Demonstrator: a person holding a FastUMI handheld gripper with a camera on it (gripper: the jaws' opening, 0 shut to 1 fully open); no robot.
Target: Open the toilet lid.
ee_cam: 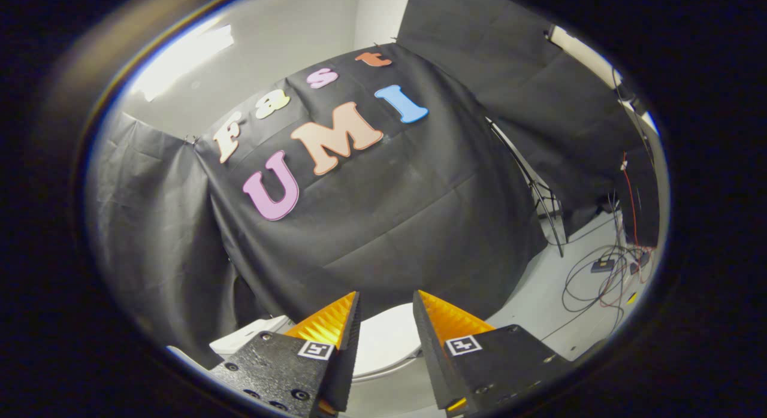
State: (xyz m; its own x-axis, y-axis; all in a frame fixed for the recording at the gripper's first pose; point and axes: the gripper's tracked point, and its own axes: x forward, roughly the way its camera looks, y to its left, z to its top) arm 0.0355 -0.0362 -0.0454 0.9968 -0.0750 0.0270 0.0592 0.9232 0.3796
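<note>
Toilet lid (386, 340): white, closed flat on the toilet, seen low between and just beyond the two fingers, against the foot of the black cloth wall (383, 226); the white tank (251, 337) shows beside it past the left finger. Gripper (386, 298): fingers apart, nothing held, tips above the lid and not touching it. Off to the right, loose cables (599, 280) lie on the pale floor (539, 310) near a thin stand (542, 196).
</note>
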